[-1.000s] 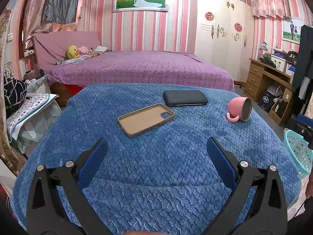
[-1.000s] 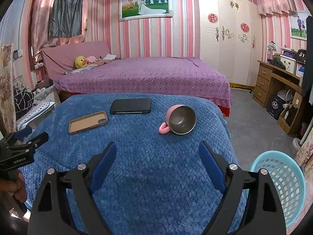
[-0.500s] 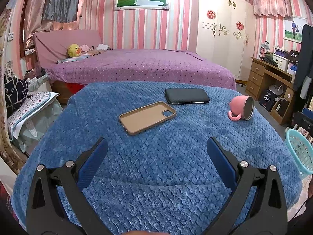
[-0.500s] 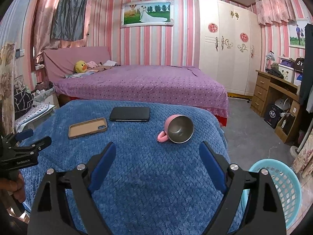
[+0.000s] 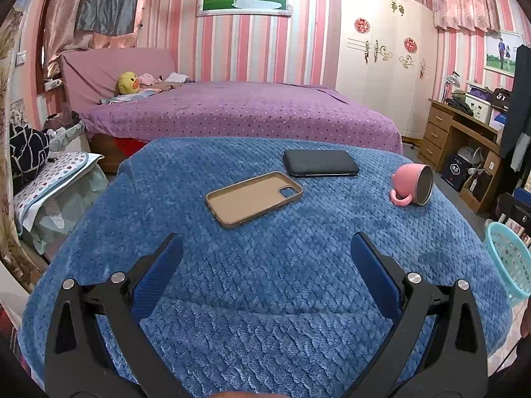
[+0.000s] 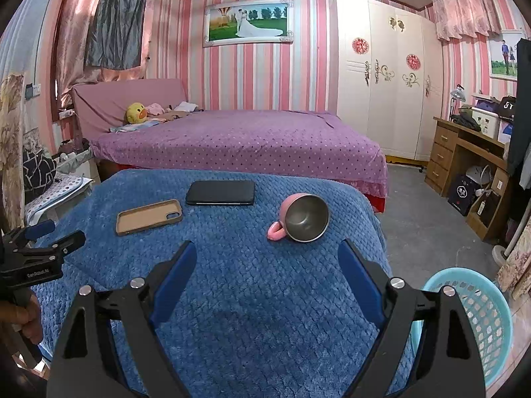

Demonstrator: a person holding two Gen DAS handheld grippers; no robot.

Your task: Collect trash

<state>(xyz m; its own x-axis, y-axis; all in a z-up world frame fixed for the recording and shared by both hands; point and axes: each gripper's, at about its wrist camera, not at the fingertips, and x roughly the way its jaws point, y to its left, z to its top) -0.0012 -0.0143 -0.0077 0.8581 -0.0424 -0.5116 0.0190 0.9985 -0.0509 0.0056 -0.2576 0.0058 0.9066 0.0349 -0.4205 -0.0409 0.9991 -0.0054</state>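
A blue quilted cloth (image 5: 265, 265) (image 6: 259, 298) covers the table. On it lie a tan phone case (image 5: 254, 198) (image 6: 149, 216), a black phone (image 5: 320, 163) (image 6: 220, 192) and a pink mug (image 5: 413, 188) (image 6: 303, 218) tipped on its side. My left gripper (image 5: 265, 252) stands open over the cloth, short of the case, nothing between its fingers. My right gripper (image 6: 267, 258) is open too, just short of the mug. The left gripper (image 6: 43, 235) also shows at the left edge of the right wrist view, held by a hand (image 6: 20, 315).
A light blue mesh basket (image 6: 481, 315) (image 5: 509, 258) stands on the floor right of the table. A purple bed (image 5: 239, 112) lies behind, a white wardrobe (image 6: 381, 76) and a wooden desk (image 6: 464, 156) to the right, cluttered bedside items (image 5: 43, 179) at left.
Both views have tilted up slightly, so the things on the cloth sit a little lower in the picture. Both grippers stay open and nothing on the table has moved.
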